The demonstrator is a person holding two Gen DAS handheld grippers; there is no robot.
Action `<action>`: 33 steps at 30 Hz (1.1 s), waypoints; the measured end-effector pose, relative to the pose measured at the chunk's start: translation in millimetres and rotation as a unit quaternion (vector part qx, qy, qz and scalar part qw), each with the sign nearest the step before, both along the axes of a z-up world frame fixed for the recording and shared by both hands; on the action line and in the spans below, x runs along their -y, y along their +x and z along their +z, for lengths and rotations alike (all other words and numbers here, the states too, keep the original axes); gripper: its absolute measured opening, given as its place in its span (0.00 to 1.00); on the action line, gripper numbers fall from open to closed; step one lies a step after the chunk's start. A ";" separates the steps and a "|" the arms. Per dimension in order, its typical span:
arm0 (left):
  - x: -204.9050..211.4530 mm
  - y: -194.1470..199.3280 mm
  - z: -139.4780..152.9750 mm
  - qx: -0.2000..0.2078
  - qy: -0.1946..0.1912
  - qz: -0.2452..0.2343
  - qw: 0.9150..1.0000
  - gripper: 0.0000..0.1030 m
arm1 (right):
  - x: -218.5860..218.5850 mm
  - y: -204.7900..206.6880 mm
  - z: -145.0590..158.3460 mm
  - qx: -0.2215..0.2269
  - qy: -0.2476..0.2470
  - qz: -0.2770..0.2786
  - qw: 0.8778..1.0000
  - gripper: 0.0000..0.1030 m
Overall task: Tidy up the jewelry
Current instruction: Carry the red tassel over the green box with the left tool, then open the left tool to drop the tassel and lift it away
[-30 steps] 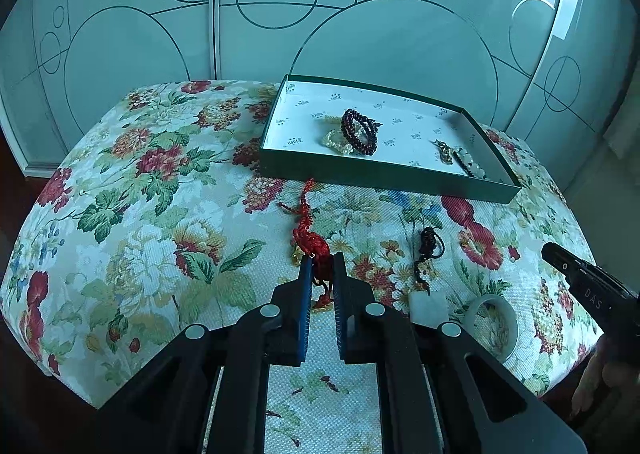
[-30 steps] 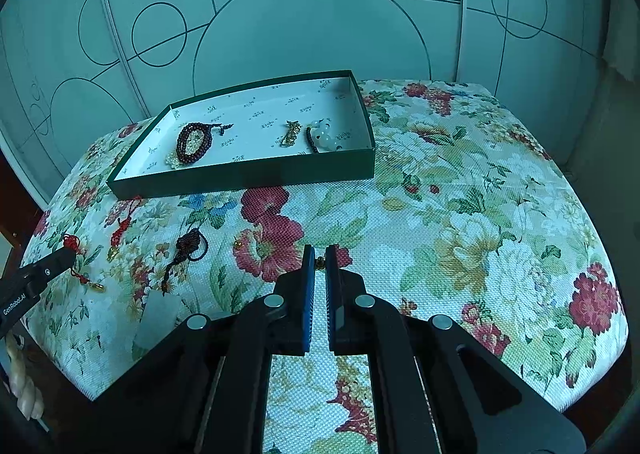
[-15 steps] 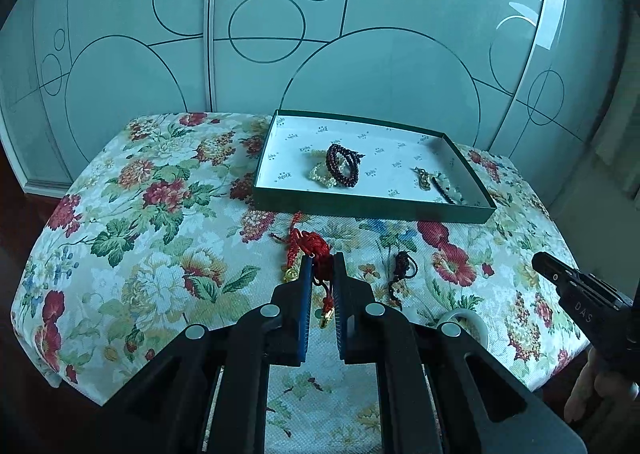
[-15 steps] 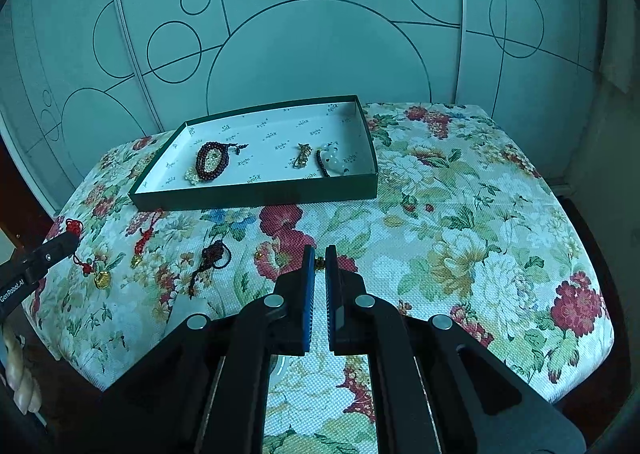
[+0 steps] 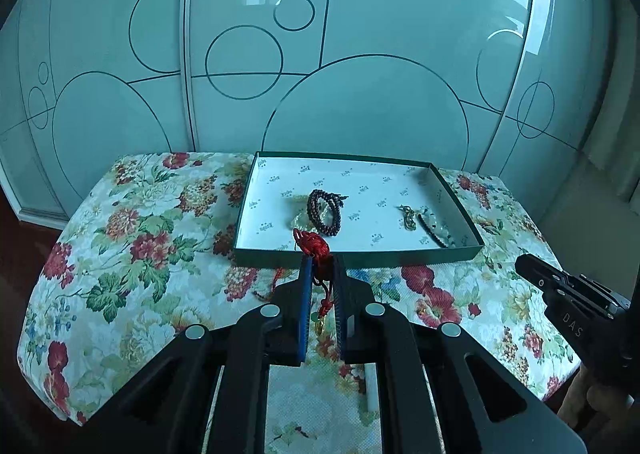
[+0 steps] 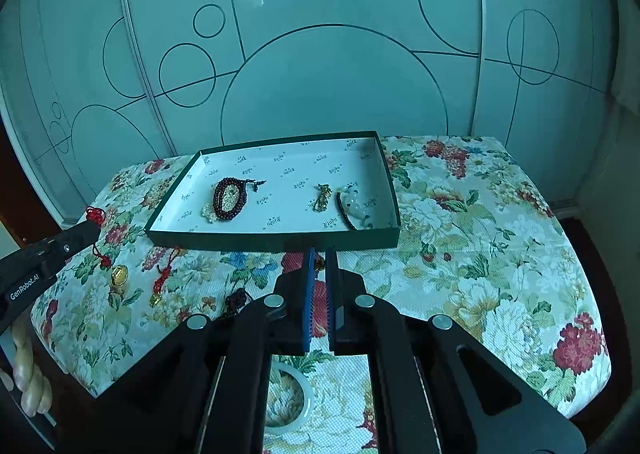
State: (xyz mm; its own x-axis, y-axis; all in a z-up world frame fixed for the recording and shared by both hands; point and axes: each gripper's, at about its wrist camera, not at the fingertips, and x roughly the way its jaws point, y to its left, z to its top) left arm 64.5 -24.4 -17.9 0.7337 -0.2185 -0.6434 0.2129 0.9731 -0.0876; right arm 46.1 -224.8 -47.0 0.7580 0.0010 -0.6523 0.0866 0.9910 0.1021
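My left gripper is shut on a red knotted cord charm, held clear of the floral cloth. In the right wrist view the left gripper shows at the left, with the charm's gold piece dangling below it. My right gripper is shut just in front of the green box. In the left wrist view the right gripper carries nothing. The box holds a dark red bead bracelet, a gold charm and a pale pendant on a dark cord.
On the cloth lie a second red cord charm, a dark knotted cord and a pale bangle under my right gripper. A hand shows at the lower left. Glass doors with circle patterns stand behind the padded top.
Both grippers have risen and the padded top looks farther away. The red cord charm has come up off the cloth in the left gripper. Both grippers stay shut.
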 end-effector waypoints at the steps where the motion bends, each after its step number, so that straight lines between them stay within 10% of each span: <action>1: 2.6 5.6 0.8 0.001 0.002 -0.002 1.000 0.10 | -0.6 5.0 1.3 0.001 0.000 0.001 1.000 0.05; 16: 46.1 99.8 13.4 0.021 0.013 -0.017 1.000 0.10 | -3.3 99.5 6.5 0.009 -0.001 0.006 1.000 0.05; 33: 70.7 176.3 -85.0 -0.066 0.049 -0.020 0.996 0.10 | 0.1 172.2 -76.4 -0.079 -0.010 -0.004 0.997 0.05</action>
